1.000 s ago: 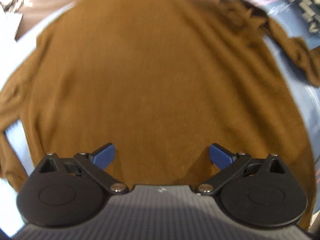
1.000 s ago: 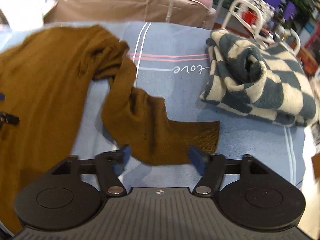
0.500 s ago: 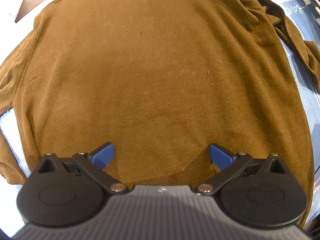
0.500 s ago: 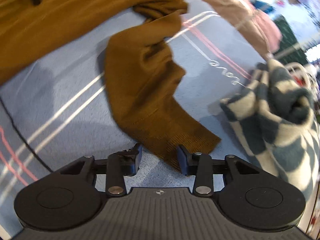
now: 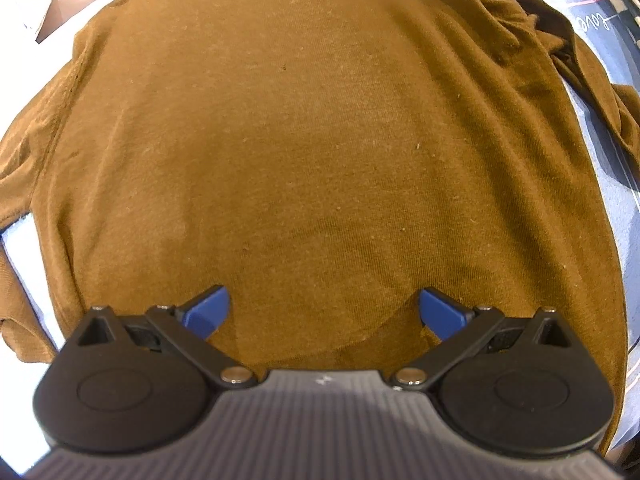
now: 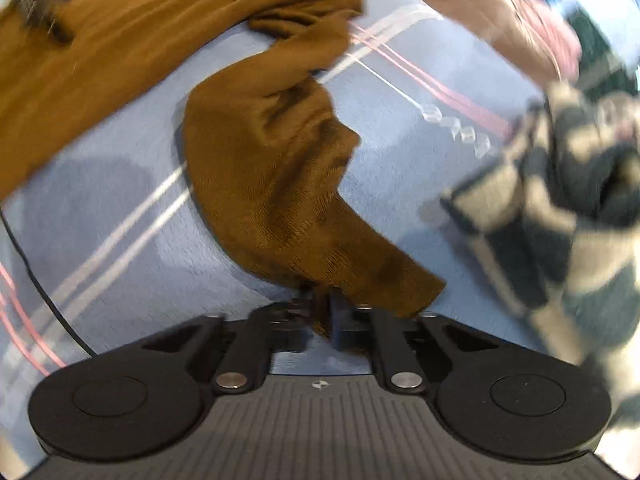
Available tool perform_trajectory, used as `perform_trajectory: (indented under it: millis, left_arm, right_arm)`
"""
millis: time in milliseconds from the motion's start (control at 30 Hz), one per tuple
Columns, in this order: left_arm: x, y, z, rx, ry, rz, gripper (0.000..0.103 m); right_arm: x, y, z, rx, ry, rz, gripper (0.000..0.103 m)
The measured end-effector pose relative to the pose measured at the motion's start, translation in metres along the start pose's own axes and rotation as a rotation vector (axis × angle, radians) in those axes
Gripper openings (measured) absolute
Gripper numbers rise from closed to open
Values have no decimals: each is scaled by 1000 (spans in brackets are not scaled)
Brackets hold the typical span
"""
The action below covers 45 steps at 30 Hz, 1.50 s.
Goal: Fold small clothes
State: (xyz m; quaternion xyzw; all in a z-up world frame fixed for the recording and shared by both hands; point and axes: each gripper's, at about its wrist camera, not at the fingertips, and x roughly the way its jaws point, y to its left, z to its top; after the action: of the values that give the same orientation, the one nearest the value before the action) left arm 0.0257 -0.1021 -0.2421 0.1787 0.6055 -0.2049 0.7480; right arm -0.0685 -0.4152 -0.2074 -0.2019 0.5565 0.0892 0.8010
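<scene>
A brown long-sleeved top (image 5: 320,152) lay spread flat on a blue cloth-covered surface (image 6: 104,216) marked with white and pink stripes and a line of script. The left gripper (image 5: 323,308) hovered low over the lower part of the garment's body, its two blue-padded fingers (image 5: 206,308) spread wide apart with nothing between them. In the left wrist view the brown fabric filled nearly the whole picture, with one sleeve bunched at the upper right edge. The right gripper (image 6: 320,312) had its jaws drawn together on the cuff end of that sleeve (image 6: 276,184), a strip of brown cloth pinched between them; the sleeve curved away from the fingers up toward the shoulder, crumpled where it met the body. To the right of the sleeve, apart from it, sat a folded checked garment (image 6: 560,220) in dark green and cream. The right wrist view was blurred, so finer detail there could not be made out.
</scene>
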Motion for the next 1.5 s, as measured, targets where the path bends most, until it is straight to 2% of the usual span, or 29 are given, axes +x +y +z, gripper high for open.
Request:
perform_trajectory:
  millis: [167,233,367,400,467,567,767,867,967,1067,1167,1233,1300,1367,1500]
  left_arm:
    - [-26,-18,-2,52,-64,9,102]
    - [-39,-24,-3,29,-83,-43,102]
    - [-75,-26,-3,-16,-151,-135,102]
    - [-85,-24,-4,-21,-172,-146,102]
    - [-105,-16,-4,-38,-208,-139,102]
    - [-126,13,-5,-85,-231,-107,102]
    - [-167,83,-22,-171,-321,10,102]
    - [-183,126,-35,-271,-340,49,103]
    - [-186,168,-51,-364,-327,87,103]
    - [-184,191,-65,-388,-316,108,103]
    - [-175,197,-72,-366,-288,114,103]
    - [-165,194,-75,-358,-277,95,103]
    - [-154,194,-70,-347,-267,61,103]
    - [-140,190,-65,-313,-258,41,103]
    - [-110,169,-49,-189,-249,20,103]
  right_arm:
    - [-26,-21,-6,382,-12,264,6]
    - [-49,-24,-8,521,-61,443,6]
    - [-95,-16,1,744,-176,723,6]
    - [-104,-8,7,755,-210,800,6]
    - [-114,14,25,728,-250,898,6]
    - [-106,43,54,753,-290,1057,6]
    - [-87,92,127,758,-376,1196,7]
    - [-92,109,172,694,-438,1203,7]
    - [-83,126,208,674,-452,1145,7]
    - [-50,149,230,633,-360,956,8]
    - [-15,171,230,581,-288,838,11]
    - [4,184,226,589,-239,822,28]
    - [16,195,222,633,-172,800,64]
    - [16,200,214,637,-124,769,67]
    - [-6,183,183,680,-141,727,67]
